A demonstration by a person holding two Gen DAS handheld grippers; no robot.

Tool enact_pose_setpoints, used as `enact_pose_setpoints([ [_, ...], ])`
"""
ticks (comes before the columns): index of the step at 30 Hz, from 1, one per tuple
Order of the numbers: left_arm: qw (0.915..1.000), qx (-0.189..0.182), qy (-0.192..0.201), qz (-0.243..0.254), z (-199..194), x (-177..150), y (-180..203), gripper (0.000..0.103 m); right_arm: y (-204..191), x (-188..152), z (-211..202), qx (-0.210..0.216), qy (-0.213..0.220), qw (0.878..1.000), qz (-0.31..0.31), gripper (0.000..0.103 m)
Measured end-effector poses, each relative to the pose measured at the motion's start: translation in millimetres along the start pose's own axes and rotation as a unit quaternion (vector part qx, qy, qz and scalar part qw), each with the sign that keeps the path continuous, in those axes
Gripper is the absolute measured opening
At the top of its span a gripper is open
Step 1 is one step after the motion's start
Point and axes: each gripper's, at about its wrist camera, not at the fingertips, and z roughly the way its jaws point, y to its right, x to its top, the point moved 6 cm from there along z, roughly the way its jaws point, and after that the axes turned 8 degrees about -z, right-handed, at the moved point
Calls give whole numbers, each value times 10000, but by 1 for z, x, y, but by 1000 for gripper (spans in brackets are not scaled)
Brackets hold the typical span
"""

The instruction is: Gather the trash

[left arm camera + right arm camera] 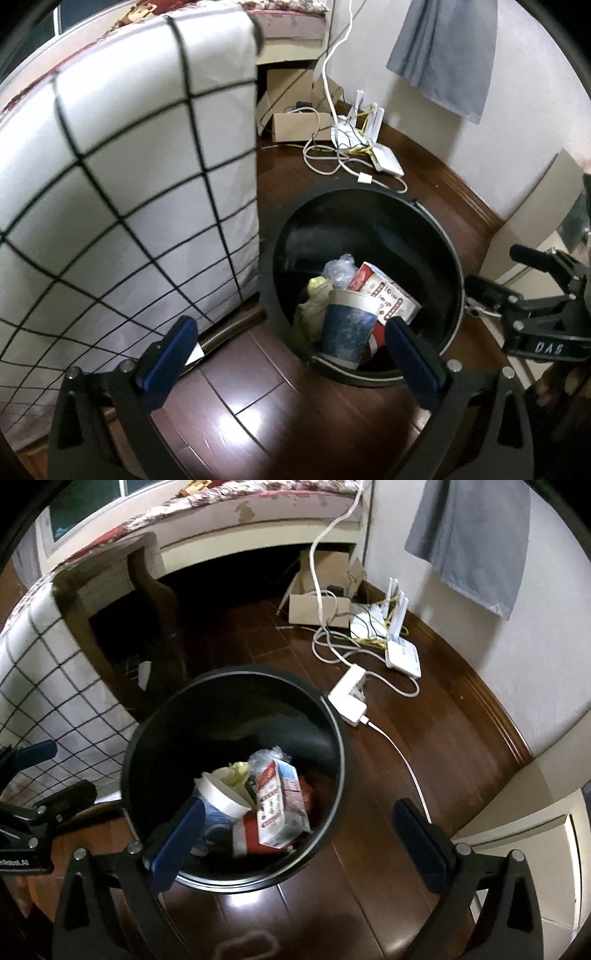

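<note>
**Around the room**

A white cloth with a black grid (129, 177) hangs at left. At the far wall, an open cardboard box (319, 607) sits beside a white router (402, 653) amid tangled cables (one yellow). A grey cloth (469, 539) hangs above the dark wood floor (424, 738).

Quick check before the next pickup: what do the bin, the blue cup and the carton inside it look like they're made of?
Bin: smooth black, faintly glossy wall, likely plastic, though painted metal can't be ruled out. Blue cup: paper, judging by its matte printed wall and rolled white rim. Carton: printed paperboard with sharp folded edges, slightly glossy. Both tools, left and right, are open and empty.
</note>
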Motion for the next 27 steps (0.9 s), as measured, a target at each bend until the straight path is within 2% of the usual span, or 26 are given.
enact_pose_setpoints([
  [12, 9989, 264, 320, -227, -47, 5, -22, 102, -30, 25, -49, 5, 364, 9992, -179, 102],
  [17, 9979, 198, 498, -374, -70, 9, -26, 102, -38, 36, -80, -68, 610, 9978, -260, 102],
  [27, 9948, 311, 827, -504, -116, 21, -33, 102, -49, 46, -126, -194, 695, 9969, -313, 102],
])
